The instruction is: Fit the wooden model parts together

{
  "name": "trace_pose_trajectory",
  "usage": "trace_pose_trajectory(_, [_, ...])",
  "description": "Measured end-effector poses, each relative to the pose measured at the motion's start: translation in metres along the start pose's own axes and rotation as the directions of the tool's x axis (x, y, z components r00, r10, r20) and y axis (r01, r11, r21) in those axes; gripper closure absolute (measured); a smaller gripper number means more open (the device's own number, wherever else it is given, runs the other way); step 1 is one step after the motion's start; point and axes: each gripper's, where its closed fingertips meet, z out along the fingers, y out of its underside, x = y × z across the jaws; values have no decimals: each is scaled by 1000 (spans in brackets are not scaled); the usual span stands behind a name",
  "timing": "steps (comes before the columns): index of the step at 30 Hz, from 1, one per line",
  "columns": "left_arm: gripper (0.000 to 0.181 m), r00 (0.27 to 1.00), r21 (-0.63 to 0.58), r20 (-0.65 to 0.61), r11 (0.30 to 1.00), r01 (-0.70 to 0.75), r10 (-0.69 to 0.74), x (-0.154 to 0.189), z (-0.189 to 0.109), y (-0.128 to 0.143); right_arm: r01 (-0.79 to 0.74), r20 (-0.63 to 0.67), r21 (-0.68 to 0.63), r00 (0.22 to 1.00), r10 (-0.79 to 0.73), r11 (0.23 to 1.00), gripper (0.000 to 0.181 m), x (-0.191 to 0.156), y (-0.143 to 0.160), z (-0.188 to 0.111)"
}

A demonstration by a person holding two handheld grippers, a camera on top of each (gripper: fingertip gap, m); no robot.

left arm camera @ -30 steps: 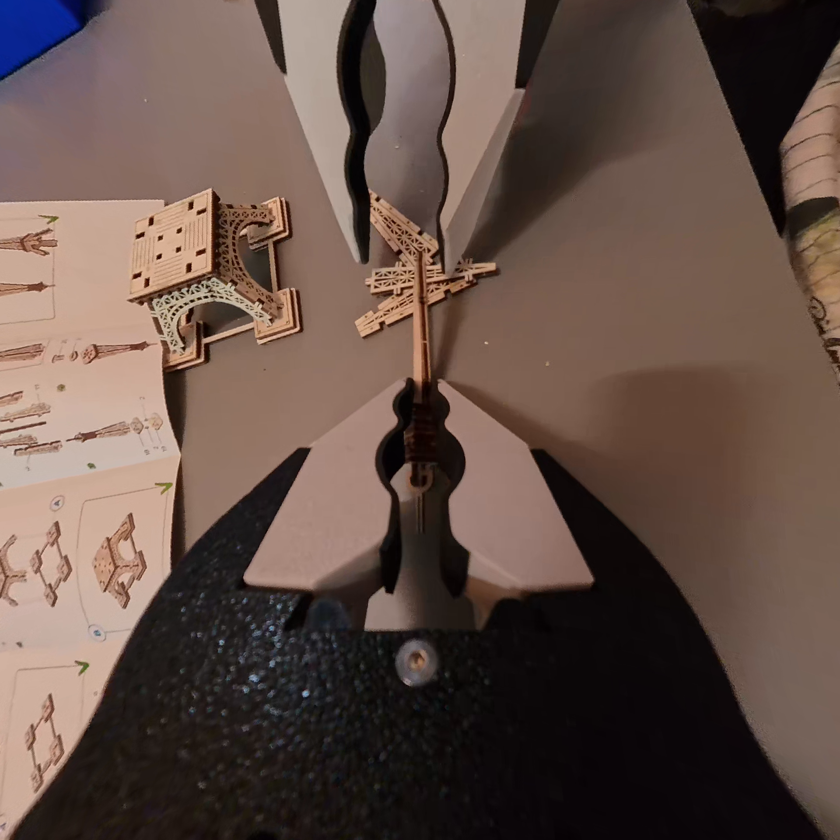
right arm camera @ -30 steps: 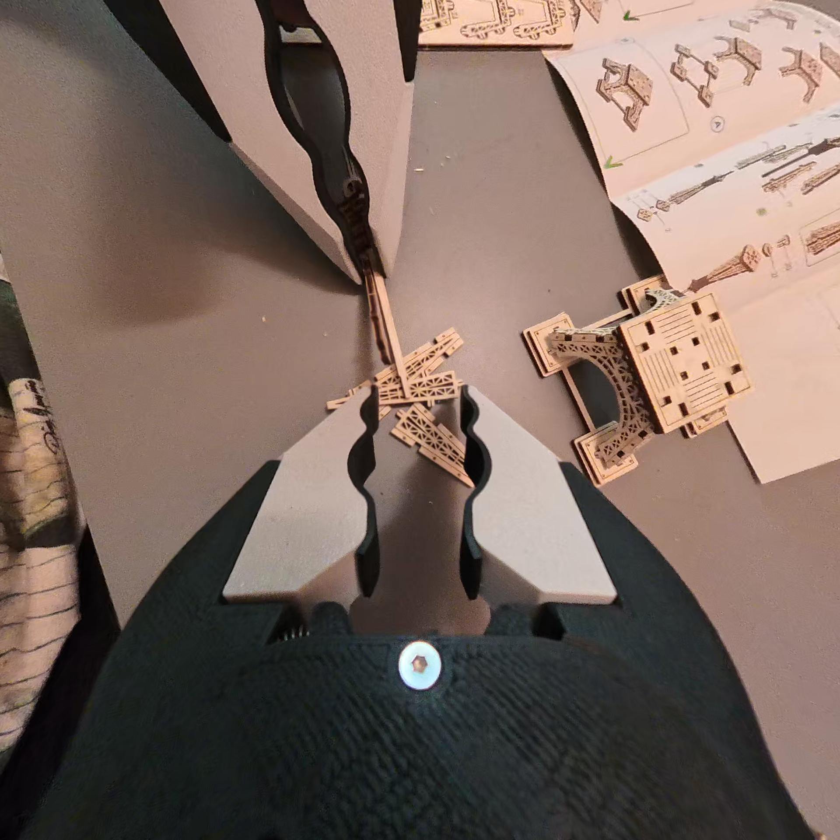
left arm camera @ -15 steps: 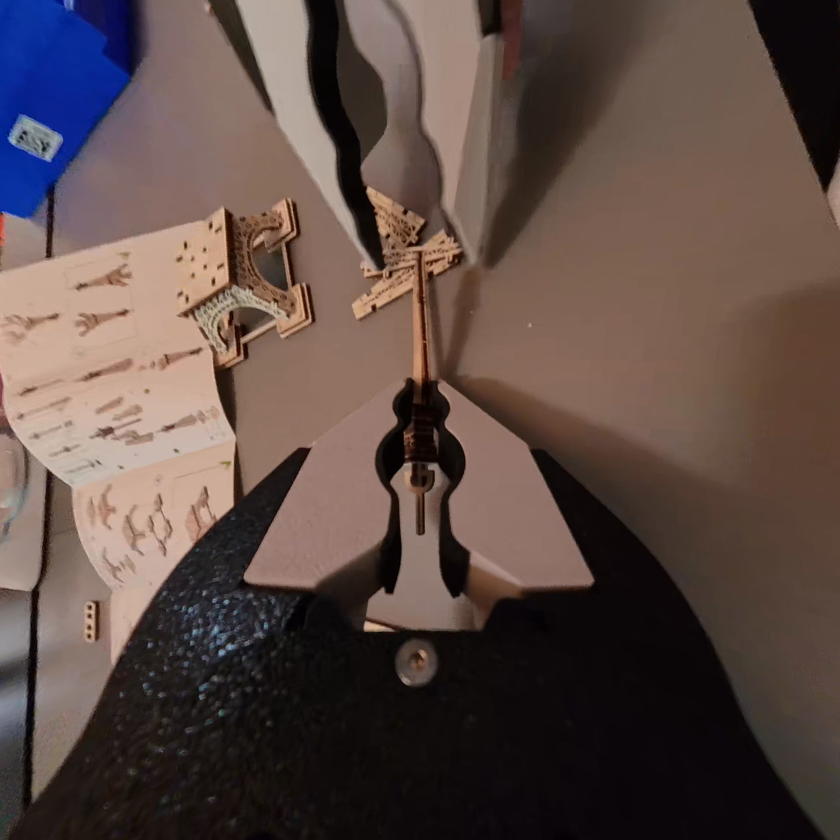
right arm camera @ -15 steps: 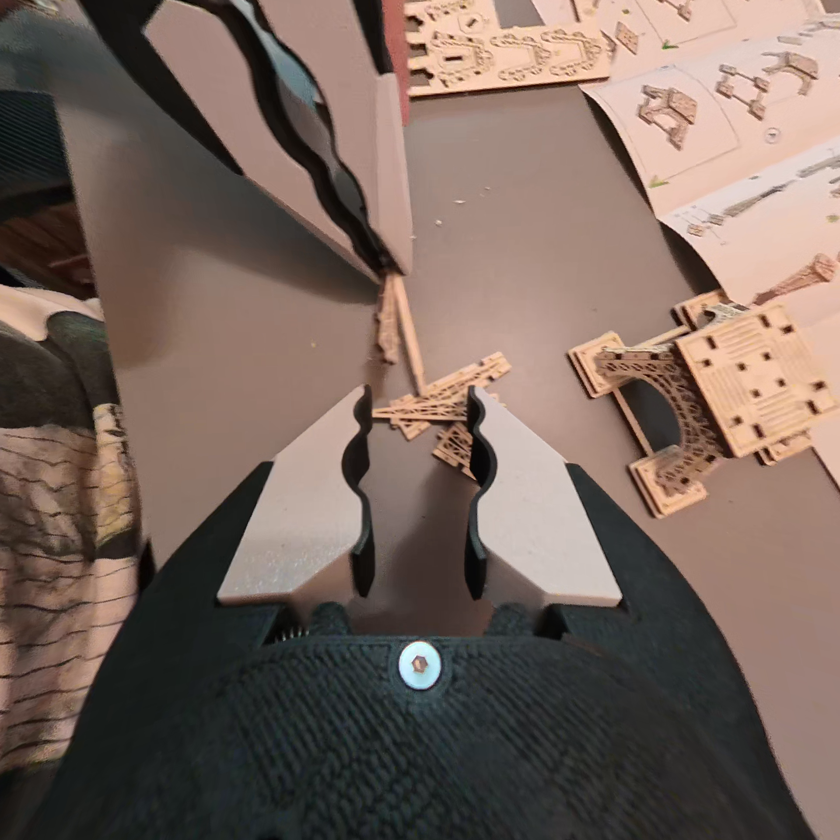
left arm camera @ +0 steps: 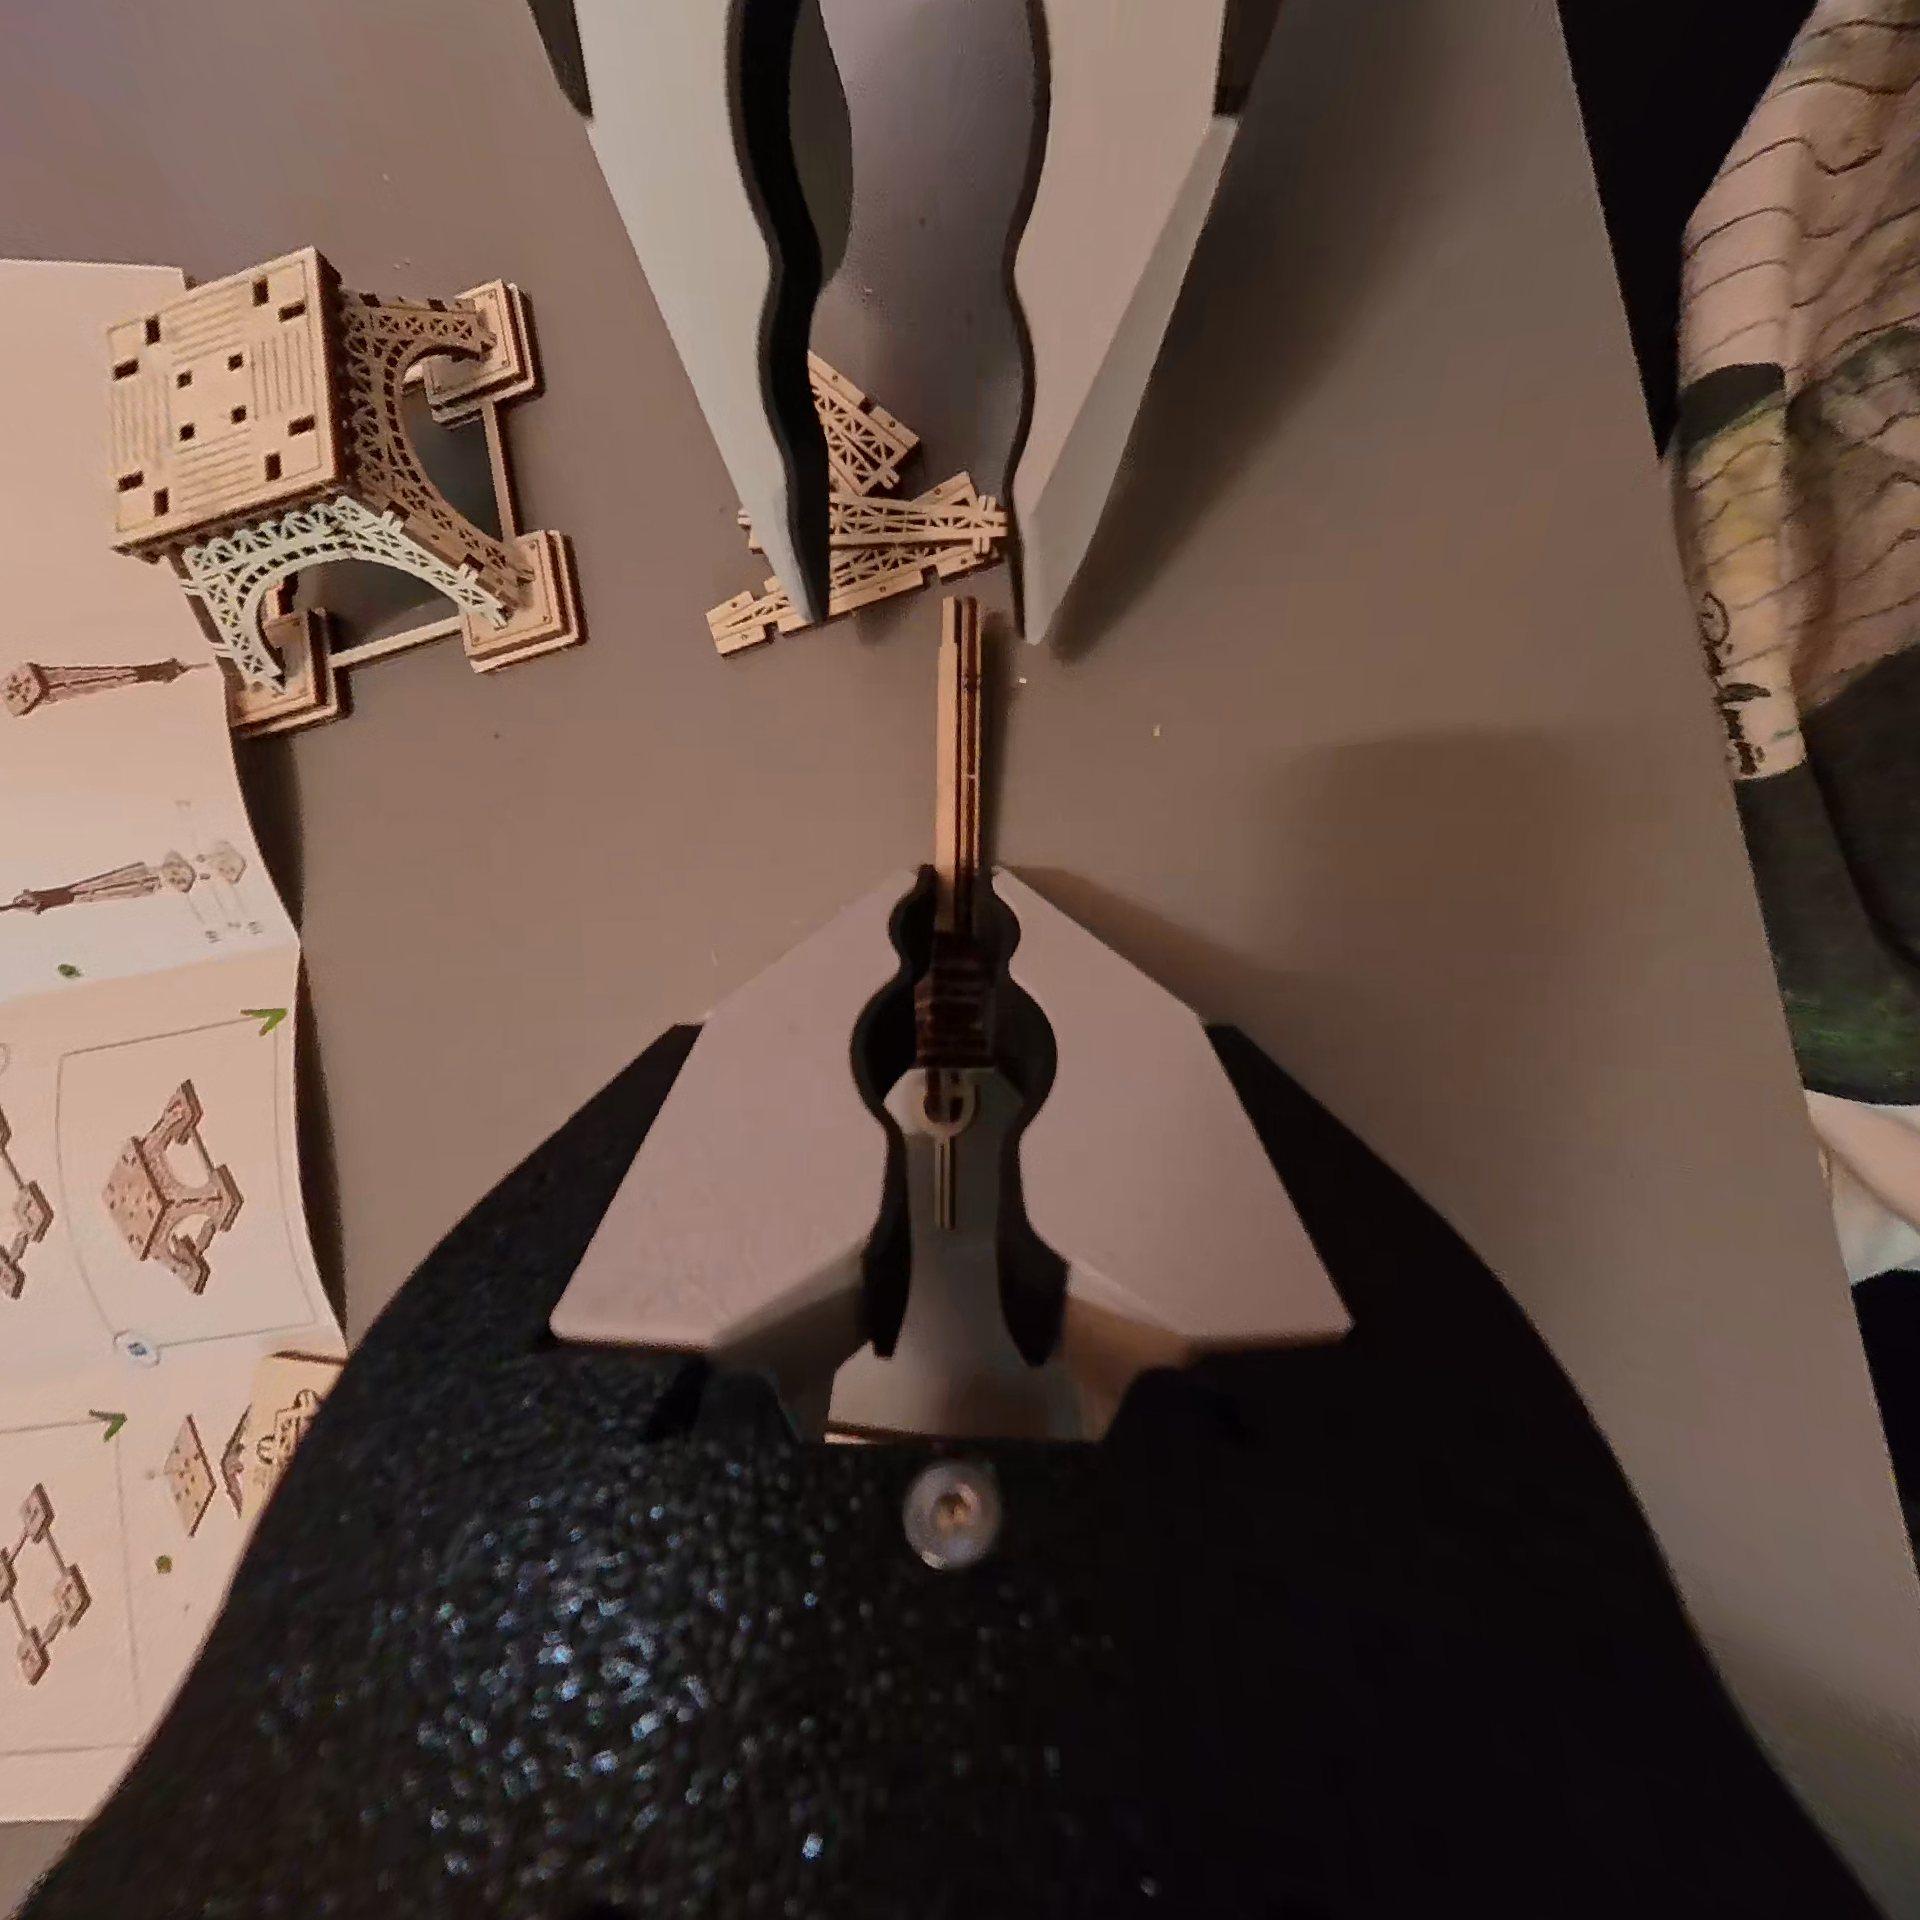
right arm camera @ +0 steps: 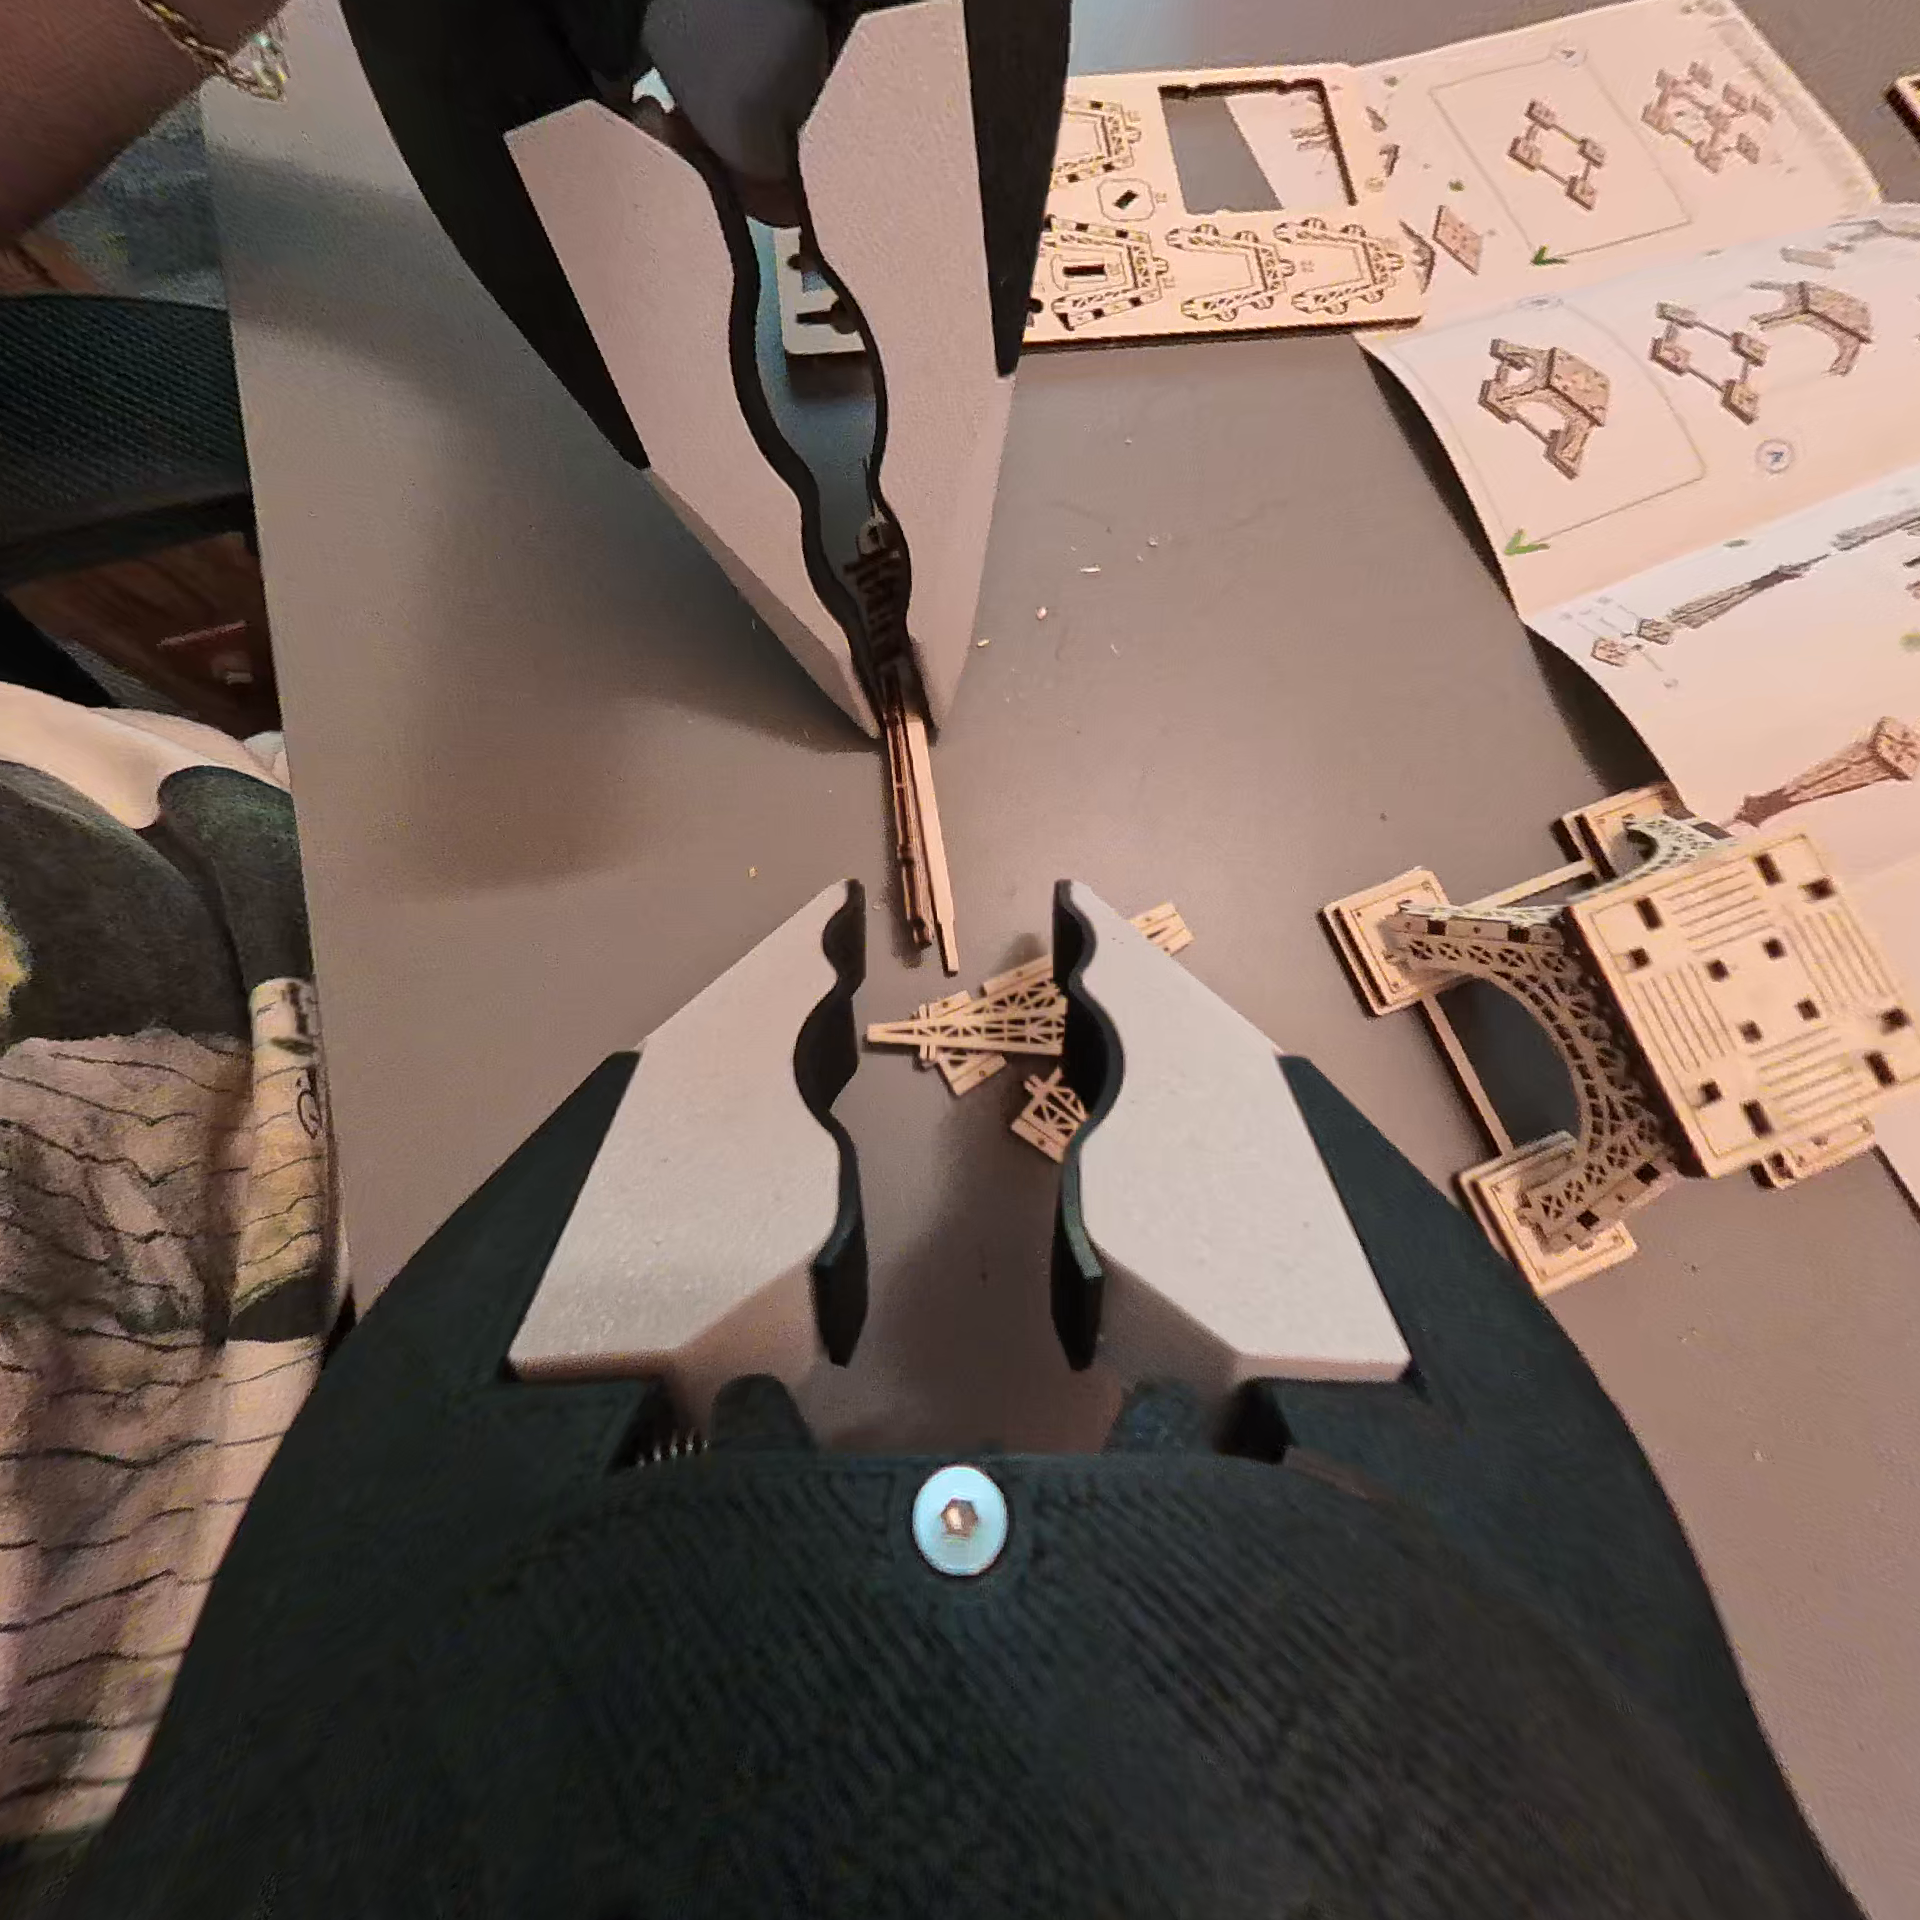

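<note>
Clamped edge-on in the left gripper (left arm camera: 956,883) is a slim wooden spire piece (left arm camera: 958,748), its narrow strip jutting forward past the closed fingertips while its darker ribbed section sits in the hollow between the wavy black pads. From the right wrist view the same spire piece (right arm camera: 920,842) points down toward the grey table (right arm camera: 1195,644), its free tip just short of a small heap of loose lattice parts (right arm camera: 987,1029); whether the tip touches the table cannot be told. That heap of lattice parts (left arm camera: 883,540) lies flat, several flat truss-like strips crossed over one another. The right gripper (right arm camera: 958,904) stands open and empty, its fingers straddling the heap, one fingertip to each side, and in the left wrist view the right gripper (left arm camera: 914,613) comes in from the top with the heap between its fingers. Off to one side, well apart from the heap, the assembled tower base (right arm camera: 1662,1029) rests on the table, four arched lattice legs under a square slotted deck. Beside the base an unfolded instruction sheet (left arm camera: 135,935) lies spread out, and farther back a flat wooden parts sheet (right arm camera: 1247,249) with cut-out shapes. Along the table's edge a patterned cloth (right arm camera: 135,1143) shows.
</note>
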Motion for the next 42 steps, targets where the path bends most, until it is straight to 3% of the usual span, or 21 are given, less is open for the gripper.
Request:
trace_pose_trajectory(12, [170, 997, 56, -28, 996, 68, -67, 2, 3, -4, 15, 40, -60, 999, -13, 998, 176, -6, 7, 14])
trace_pose_trajectory(22, [175, 978, 64, -57, 977, 203, -200, -1, 3, -1, -10, 51, -48, 999, 12, 999, 168, -7, 8, 14])
trace_pose_trajectory(28, [177, 995, 64, 32, 994, 89, -91, -3, 2, -1, -73, -26, -73, 997, 71, 995, 143, 8, 20, -12])
trace_pose_trajectory(30, [177, 997, 63, 63, 997, 35, -39, -3, 2, -2, -89, -59, -64, 995, 85, 994, 144, 15, 25, -26])
trace_pose_trajectory(34, [177, 996, 77, 88, 996, -39, 32, -2, 2, -8, 70, -109, -75, 991, -78, 995, 155, 21, 32, -44])
trace_pose_trajectory(36, [177, 992, 90, 105, 993, -81, 72, -3, 0, -13, 168, -144, -99, 973, -181, 981, 148, 28, 32, -43])
trace_pose_trajectory(42, [177, 977, 22, 136, 986, -166, 161, -1, -3, -9, 441, -97, -244, 875, -475, 863, 143, 31, 34, -28])
